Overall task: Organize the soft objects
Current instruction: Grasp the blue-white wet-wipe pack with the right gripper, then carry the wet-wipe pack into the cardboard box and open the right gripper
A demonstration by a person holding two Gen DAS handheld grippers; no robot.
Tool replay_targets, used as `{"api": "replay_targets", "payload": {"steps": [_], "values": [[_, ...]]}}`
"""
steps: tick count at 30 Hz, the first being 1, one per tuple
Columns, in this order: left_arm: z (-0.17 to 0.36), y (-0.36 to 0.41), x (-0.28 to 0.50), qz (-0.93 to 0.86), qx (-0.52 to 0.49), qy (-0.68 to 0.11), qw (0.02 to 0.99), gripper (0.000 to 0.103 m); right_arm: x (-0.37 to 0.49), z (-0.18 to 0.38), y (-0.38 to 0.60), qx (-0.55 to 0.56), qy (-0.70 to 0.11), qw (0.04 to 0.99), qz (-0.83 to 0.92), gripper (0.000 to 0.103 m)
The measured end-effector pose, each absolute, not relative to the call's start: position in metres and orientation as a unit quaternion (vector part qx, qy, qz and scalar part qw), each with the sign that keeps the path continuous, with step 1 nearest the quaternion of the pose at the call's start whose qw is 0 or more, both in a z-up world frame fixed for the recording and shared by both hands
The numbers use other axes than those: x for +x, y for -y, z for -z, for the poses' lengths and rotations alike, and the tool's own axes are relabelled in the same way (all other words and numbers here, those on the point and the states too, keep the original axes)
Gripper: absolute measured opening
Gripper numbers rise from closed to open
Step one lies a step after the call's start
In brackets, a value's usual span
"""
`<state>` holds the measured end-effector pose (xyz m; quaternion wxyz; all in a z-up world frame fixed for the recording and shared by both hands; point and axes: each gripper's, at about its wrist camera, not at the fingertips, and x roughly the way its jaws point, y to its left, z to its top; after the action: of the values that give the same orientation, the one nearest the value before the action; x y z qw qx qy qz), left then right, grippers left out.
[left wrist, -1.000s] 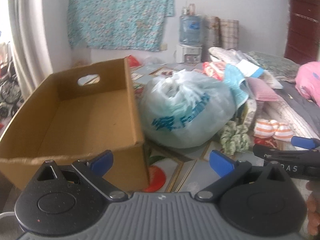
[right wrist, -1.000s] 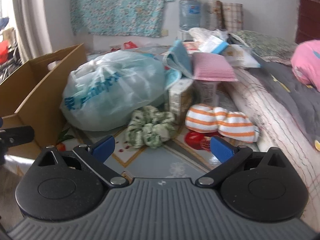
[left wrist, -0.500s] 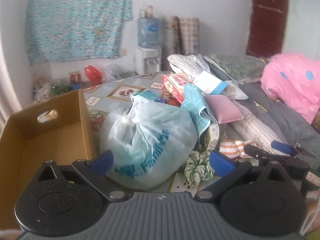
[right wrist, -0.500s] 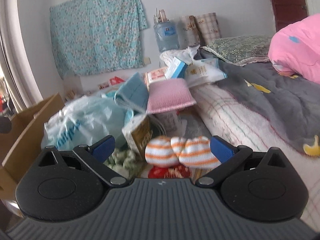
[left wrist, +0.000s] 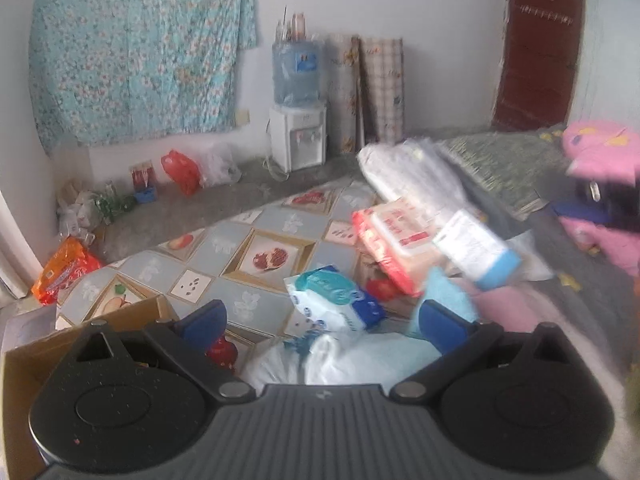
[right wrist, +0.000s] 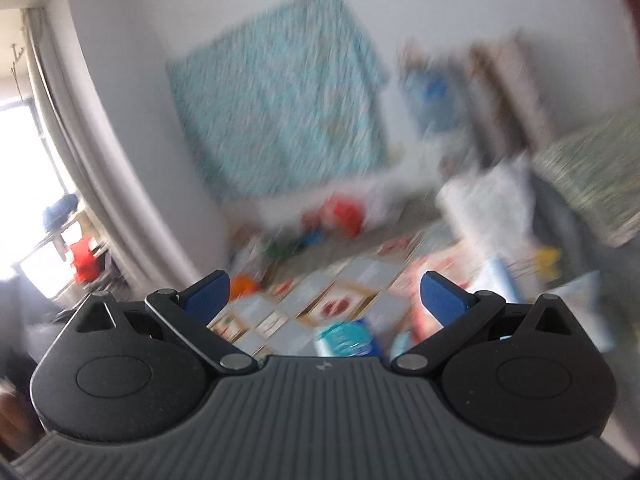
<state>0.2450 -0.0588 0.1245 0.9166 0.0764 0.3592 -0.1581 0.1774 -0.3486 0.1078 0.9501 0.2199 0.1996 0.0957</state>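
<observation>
My left gripper (left wrist: 322,322) is open and empty, held high above the patterned floor mat (left wrist: 256,240). Below it lie the top of a pale plastic bag (left wrist: 344,360) and a blue-white wipes pack (left wrist: 332,300). The cardboard box (left wrist: 120,320) shows only its far corner at lower left. A heap of packs (left wrist: 396,240), a light blue cloth (left wrist: 452,292) and a pink cloth (left wrist: 512,308) lies to the right. My right gripper (right wrist: 324,296) is open and empty; its view is badly blurred, with the wipes pack (right wrist: 348,336) just below. The right gripper (left wrist: 600,200) shows dark at the far right edge.
A water dispenser (left wrist: 298,120) and rolled mats (left wrist: 372,92) stand against the back wall. Bags and clutter (left wrist: 180,168) line the wall's foot, and an orange pack (left wrist: 64,272) lies at left. Bedding with a pink plush (left wrist: 604,152) fills the right side.
Both grippers have lifted and tilted upward. The box and bag have dropped to the bottom of the left view; the green scrunchie and striped socks have left both views. The right view is now motion-blurred.
</observation>
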Motion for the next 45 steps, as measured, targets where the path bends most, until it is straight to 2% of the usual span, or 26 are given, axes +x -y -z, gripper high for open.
{"api": "replay_targets", "payload": {"steps": [2,6,8,10,15,24,30,38,40,42,45], "values": [[-0.109,0.059,0.271,0.144,0.076,-0.386,0.908,0.101,0.228,-0.104,0.346,0.230,-0.260,0.931,-0.111,0.102],[-0.071,0.055,0.326,0.135,0.048,-0.465,0.873,0.085,0.319,-0.076,0.336,0.240,-0.373,0.886,-0.134,0.101],[-0.057,0.055,0.343,0.139,0.042,-0.495,0.857,0.082,0.352,-0.055,0.326,0.248,-0.417,0.862,-0.148,0.100],[-0.044,0.055,0.353,0.148,0.030,-0.516,0.843,0.077,0.382,-0.033,0.321,0.258,-0.456,0.838,-0.151,0.095],[-0.031,0.069,0.370,0.185,0.013,-0.533,0.826,0.076,0.424,0.009,0.307,0.248,-0.521,0.802,-0.156,0.076],[0.005,0.085,0.407,0.192,-0.034,-0.588,0.785,0.076,0.449,0.051,0.307,0.255,-0.572,0.763,-0.162,0.074],[0.021,0.094,0.423,0.183,-0.028,-0.600,0.779,0.076,0.460,0.073,0.302,0.247,-0.586,0.754,-0.161,0.074],[0.040,0.097,0.436,0.170,-0.054,-0.608,0.773,0.070,0.467,0.093,0.299,0.248,-0.589,0.750,-0.171,0.073],[0.037,0.098,0.435,0.172,-0.050,-0.598,0.781,0.061,0.465,0.092,0.297,0.244,-0.584,0.755,-0.172,0.070],[0.034,0.099,0.435,0.164,-0.046,-0.593,0.787,0.058,0.462,0.087,0.298,0.246,-0.577,0.759,-0.176,0.061],[0.026,0.096,0.435,0.162,-0.053,-0.578,0.798,0.055,0.458,0.080,0.303,0.254,-0.563,0.765,-0.181,0.057]]}}
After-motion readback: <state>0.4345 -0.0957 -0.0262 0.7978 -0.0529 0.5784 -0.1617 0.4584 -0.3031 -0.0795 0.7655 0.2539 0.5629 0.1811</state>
